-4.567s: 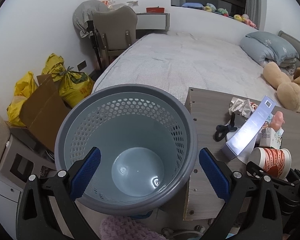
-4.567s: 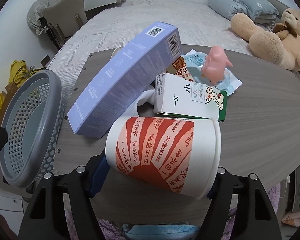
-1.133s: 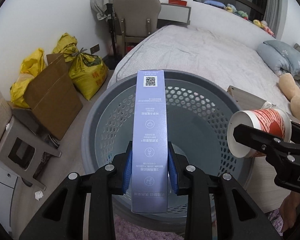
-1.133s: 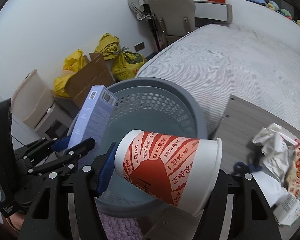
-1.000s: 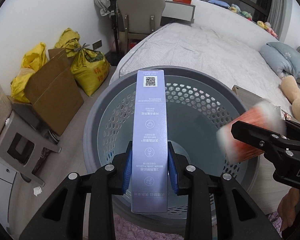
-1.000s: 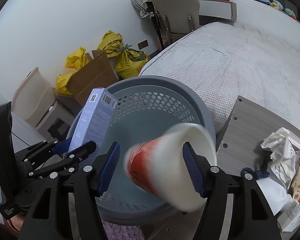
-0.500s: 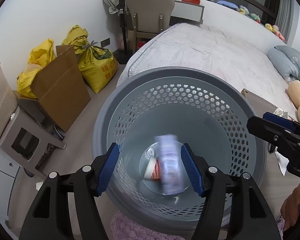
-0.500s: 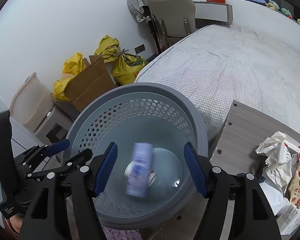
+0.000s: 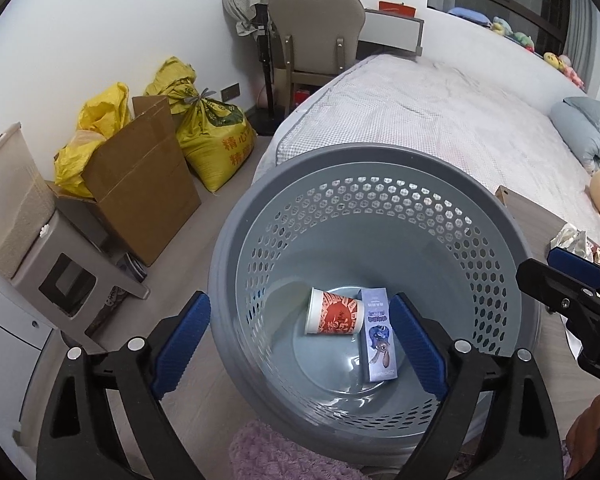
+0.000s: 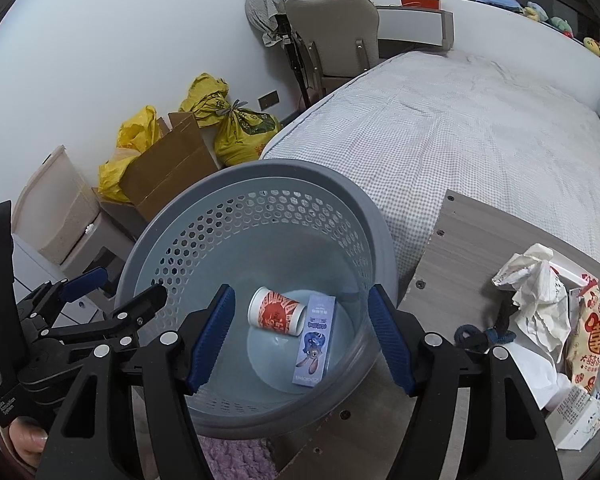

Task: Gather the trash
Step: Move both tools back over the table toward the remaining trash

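**A:** So where does the collecting stand?

**B:** Both claws hang over the grey basket [image 9: 380, 168]. The left claw [image 9: 300, 340] is opening, nothing between its blue pads; the right claw [image 10: 300, 336] stands spread and empty too. A red paper cup [image 9: 334, 317] lies on its side on the basket floor, touching a lilac carton [image 9: 380, 334] flat beside it. I judge the drop step finished.

**A:** And next?

**B:** Probably back to the bench [image 10: 472, 248] for more, which calls for swinging away from the basket rim and picking one piece out of a tangled heap.

**A:** Does either view show that heap?

**B:** Only the right wrist view: crumpled paper [image 10: 536, 292], a snack packet [image 10: 588, 332] and a small milk carton [image 10: 580, 412] near the bench's right edge. The left wrist view barely catches the bench corner, though it shows the right claw from the side.
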Action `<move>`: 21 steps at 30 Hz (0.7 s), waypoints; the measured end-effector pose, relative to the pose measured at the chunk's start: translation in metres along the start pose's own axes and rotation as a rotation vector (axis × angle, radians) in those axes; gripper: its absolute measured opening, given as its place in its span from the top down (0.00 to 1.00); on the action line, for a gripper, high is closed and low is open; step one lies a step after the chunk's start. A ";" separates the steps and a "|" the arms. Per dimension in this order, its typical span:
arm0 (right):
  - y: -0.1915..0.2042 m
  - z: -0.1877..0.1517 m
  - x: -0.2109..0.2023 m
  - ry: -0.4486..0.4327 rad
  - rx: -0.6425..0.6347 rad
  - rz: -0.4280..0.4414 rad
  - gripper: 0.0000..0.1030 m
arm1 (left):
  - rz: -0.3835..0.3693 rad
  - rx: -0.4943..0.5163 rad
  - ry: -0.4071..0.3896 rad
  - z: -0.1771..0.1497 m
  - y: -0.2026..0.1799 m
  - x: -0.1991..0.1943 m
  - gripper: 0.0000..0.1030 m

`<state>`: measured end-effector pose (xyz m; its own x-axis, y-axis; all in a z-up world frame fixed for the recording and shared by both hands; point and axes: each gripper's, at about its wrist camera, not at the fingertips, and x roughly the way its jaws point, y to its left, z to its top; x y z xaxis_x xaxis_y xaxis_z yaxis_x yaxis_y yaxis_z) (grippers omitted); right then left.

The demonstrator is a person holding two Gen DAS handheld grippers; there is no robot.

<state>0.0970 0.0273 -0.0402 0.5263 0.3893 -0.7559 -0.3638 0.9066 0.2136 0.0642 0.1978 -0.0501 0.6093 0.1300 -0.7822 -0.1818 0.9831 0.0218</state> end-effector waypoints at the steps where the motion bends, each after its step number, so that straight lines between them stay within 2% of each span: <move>1: -0.001 -0.001 -0.001 -0.001 0.003 0.000 0.35 | -0.001 0.000 0.000 0.000 0.000 0.000 0.12; 3: -0.002 -0.001 -0.003 -0.003 0.008 -0.002 0.35 | -0.006 -0.002 0.000 0.000 0.000 -0.001 0.09; 21: -0.020 -0.014 -0.035 -0.042 0.052 -0.050 0.33 | -0.047 0.032 -0.029 -0.006 -0.027 -0.024 0.07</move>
<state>0.0750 -0.0072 -0.0268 0.5750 0.3485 -0.7402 -0.2961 0.9320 0.2088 0.0499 0.1670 -0.0359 0.6390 0.0864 -0.7643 -0.1278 0.9918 0.0052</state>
